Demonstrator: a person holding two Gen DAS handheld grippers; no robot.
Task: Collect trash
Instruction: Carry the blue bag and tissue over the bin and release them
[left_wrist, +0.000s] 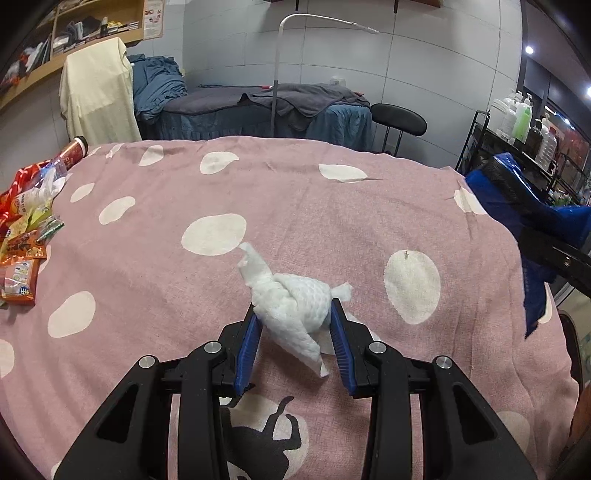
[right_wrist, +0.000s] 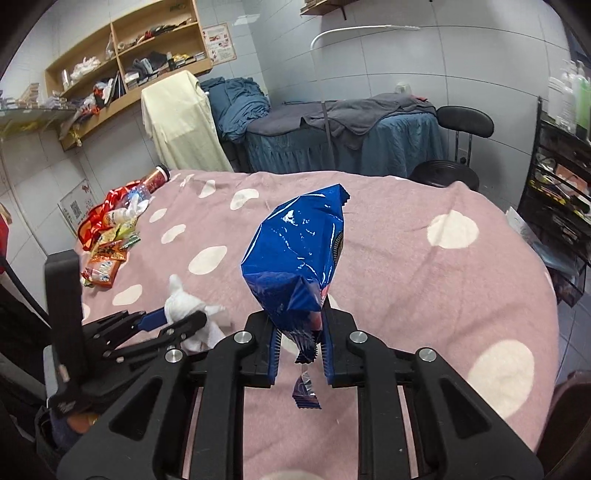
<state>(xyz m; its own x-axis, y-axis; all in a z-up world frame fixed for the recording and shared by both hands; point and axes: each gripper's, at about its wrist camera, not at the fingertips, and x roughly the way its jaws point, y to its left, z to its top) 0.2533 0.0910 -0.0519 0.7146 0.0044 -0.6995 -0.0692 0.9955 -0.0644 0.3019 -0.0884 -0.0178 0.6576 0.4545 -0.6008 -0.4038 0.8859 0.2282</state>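
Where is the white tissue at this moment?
The tissue is between the fingers of the left gripper, just above the pink blanket. In the right wrist view it appears at lower left, beside the blue bag.

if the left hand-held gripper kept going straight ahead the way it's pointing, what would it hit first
The crumpled white tissue already sits between the left hand-held gripper fingers. Past it, probably only the pink spotted blanket; depth is unclear.
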